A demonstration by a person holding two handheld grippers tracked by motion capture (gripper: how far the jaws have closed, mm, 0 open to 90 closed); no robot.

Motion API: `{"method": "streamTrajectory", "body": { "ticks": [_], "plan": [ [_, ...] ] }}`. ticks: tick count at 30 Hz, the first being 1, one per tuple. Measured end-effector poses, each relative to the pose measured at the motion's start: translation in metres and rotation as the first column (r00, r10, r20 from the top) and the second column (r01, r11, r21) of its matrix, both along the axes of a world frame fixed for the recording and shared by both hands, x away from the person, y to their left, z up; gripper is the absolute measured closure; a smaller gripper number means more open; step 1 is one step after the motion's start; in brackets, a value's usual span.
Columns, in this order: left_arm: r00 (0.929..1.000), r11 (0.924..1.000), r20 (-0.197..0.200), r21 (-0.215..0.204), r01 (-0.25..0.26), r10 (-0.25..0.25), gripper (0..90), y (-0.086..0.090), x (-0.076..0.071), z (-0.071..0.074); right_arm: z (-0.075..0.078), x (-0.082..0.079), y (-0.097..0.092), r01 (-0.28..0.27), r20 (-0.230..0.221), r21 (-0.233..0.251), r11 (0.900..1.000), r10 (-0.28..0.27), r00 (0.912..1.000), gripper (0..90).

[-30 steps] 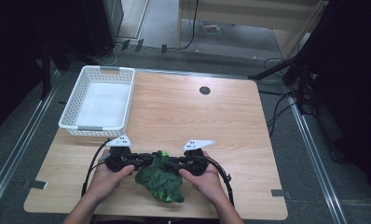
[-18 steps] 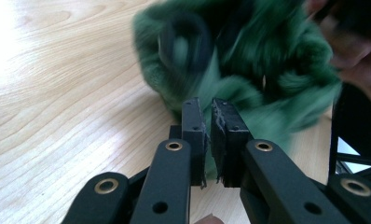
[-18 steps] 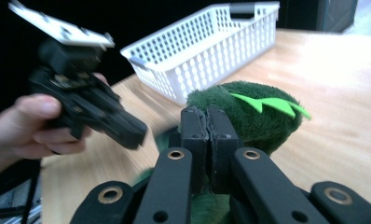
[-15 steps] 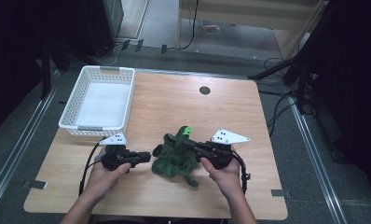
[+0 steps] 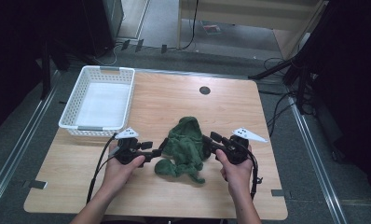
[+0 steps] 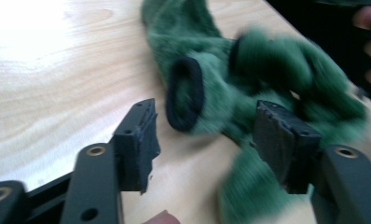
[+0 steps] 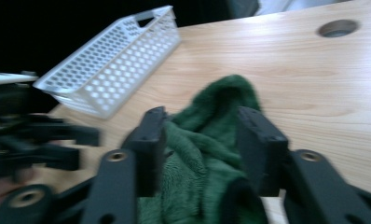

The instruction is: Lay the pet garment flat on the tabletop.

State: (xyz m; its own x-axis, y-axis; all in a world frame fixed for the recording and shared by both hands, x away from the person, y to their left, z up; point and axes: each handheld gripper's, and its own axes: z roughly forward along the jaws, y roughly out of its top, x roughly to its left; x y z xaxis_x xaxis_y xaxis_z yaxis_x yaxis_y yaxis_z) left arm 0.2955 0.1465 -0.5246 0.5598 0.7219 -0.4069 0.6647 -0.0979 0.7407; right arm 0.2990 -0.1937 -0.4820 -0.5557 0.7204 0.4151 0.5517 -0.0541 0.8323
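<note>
— High view: fixed above the near edge, facing forward and down, far enough to take in the whole worktop (image 5: pixel 230 107).
— And the other two?
— Riding on each claw, low, very close, looking along the jaws.
— Shared ground?
— The green cloth (image 5: pixel 186 144), crossed from opposite sides; white basket (image 7: pixel 113 70) also caught from the right.

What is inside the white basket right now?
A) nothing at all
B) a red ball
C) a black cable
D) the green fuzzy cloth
A: in the high view the white basket at the table's far left shows just its bare white bottom, while the green cloth lies crumpled on the wooden table between the two grippers.
</note>
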Motion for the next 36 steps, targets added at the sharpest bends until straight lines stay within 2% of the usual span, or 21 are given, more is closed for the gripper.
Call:
{"method": "streamTrajectory", "body": {
  "ticks": [1, 4, 7, 8, 9, 10, 11, 14, 17, 19, 20, 21, 22, 23, 25, 26, 28, 29, 31, 34, 36],
  "plan": [
    [0.9995, 0.9996, -0.011, 0.006, -0.029, 0.029, 36.9, -0.003, 0.004, -0.002, -0.001, 0.000, 0.005, -0.013, -0.010, -0.008, 0.9999, 0.013, 0.9999, 45.4],
    [0.9977, 0.9986, -0.049, 0.028, -0.046, 0.047, 37.0, -0.013, 0.014, -0.010, -0.010, 0.000, 0.023, -0.116, -0.060, -0.066, 0.9911, 0.112, 0.9919, 41.2],
    [0.9976, 0.9959, -0.058, 0.084, -0.032, 0.037, 46.4, -0.024, 0.018, -0.016, -0.021, -0.004, 0.039, -0.164, -0.088, -0.166, 0.9723, 0.151, 0.9846, 55.5],
    [0.9970, 0.9944, -0.066, 0.100, -0.033, 0.040, 54.5, -0.025, 0.018, -0.018, -0.026, -0.004, 0.042, -0.189, -0.109, -0.181, 0.9651, 0.172, 0.9791, 63.0],
    [0.9954, 0.9950, -0.088, 0.096, -0.030, 0.038, 67.2, -0.025, 0.019, -0.020, -0.029, -0.005, 0.044, -0.193, -0.123, -0.205, 0.9594, 0.170, 0.9776, 70.7],
    [0.9932, 0.9972, -0.113, 0.072, -0.017, 0.026, 73.6, -0.023, 0.020, -0.022, -0.032, -0.006, 0.044, -0.196, -0.131, -0.228, 0.9539, 0.169, 0.9768, 77.3],
    [0.9924, 0.9979, -0.122, 0.065, -0.005, 0.013, 79.7, -0.021, 0.019, -0.023, -0.034, -0.006, 0.043, -0.209, -0.142, -0.231, 0.9503, 0.180, 0.9734, 80.6],
    [0.9925, 0.9956, -0.120, 0.088, 0.033, -0.022, 81.6, -0.018, 0.014, -0.022, -0.035, -0.009, 0.035, -0.219, -0.166, -0.223, 0.9498, 0.185, 0.9687, 84.7],
    [0.9912, 0.9920, -0.122, 0.109, 0.064, -0.050, 82.1, -0.012, 0.006, -0.021, -0.037, -0.016, 0.026, -0.248, -0.181, -0.232, 0.9405, 0.208, 0.9610, 85.5],
    [0.9887, 0.9907, -0.130, 0.103, 0.089, -0.075, 82.0, -0.007, 0.002, -0.021, -0.039, -0.021, 0.020, -0.271, -0.206, -0.217, 0.9377, 0.227, 0.9517, 84.5],
    [0.9861, 0.9897, -0.138, 0.097, 0.106, -0.092, 81.7, -0.005, 0.000, -0.021, -0.039, -0.023, 0.016, -0.294, -0.218, -0.201, 0.9344, 0.250, 0.9433, 82.0],
    [0.9833, 0.9879, -0.144, 0.091, 0.125, -0.112, 80.8, -0.003, 0.000, -0.021, -0.037, -0.024, 0.013, -0.324, -0.218, -0.176, 0.9295, 0.284, 0.9337, 78.4],
    [0.9821, 0.9867, -0.144, 0.091, 0.135, -0.121, 79.0, -0.001, 0.000, -0.020, -0.033, -0.025, 0.010, -0.338, -0.207, -0.143, 0.9301, 0.306, 0.9291, 72.8],
    [0.9825, 0.9885, -0.150, 0.085, 0.125, -0.111, 73.6, 0.000, 0.001, -0.019, -0.027, -0.024, 0.007, -0.327, -0.182, -0.115, 0.9380, 0.304, 0.9353, 66.3],
    [0.9873, 0.9951, -0.147, 0.068, 0.072, -0.061, 60.7, 0.003, 0.006, -0.015, -0.017, -0.017, 0.001, -0.275, -0.147, -0.057, 0.9598, 0.264, 0.9532, 61.6],
    [0.9890, 0.9977, -0.143, 0.051, 0.045, -0.037, 56.2, 0.003, 0.010, -0.013, -0.013, -0.011, -0.001, -0.238, -0.133, -0.051, 0.9700, 0.230, 0.9642, 60.1],
    [0.9922, 0.9994, -0.125, 0.034, 0.000, 0.005, 47.2, -0.001, 0.018, -0.008, -0.010, 0.004, 0.001, -0.156, -0.109, -0.078, 0.9847, 0.147, 0.9831, 57.6],
    [0.9933, 0.9994, -0.114, 0.028, -0.020, 0.023, 45.1, -0.004, 0.023, -0.006, -0.011, 0.013, 0.004, -0.116, -0.097, -0.102, 0.9881, 0.106, 0.9896, 55.6],
    [0.9933, 0.9973, -0.093, 0.029, -0.067, 0.070, 42.2, -0.012, 0.034, -0.004, -0.019, 0.033, 0.011, -0.073, -0.101, -0.160, 0.9845, 0.057, 0.9932, 52.4],
    [0.9933, 0.9924, -0.057, 0.077, -0.096, 0.101, 40.6, -0.027, 0.050, -0.004, -0.035, 0.059, 0.023, -0.052, -0.130, -0.241, 0.9691, 0.020, 0.9913, 51.0],
    [0.9911, 0.9844, -0.037, 0.127, -0.122, 0.128, 39.3, -0.035, 0.059, -0.006, -0.041, 0.069, 0.027, -0.054, -0.152, -0.245, 0.9681, 0.017, 0.9883, 57.3]
  ]
}}
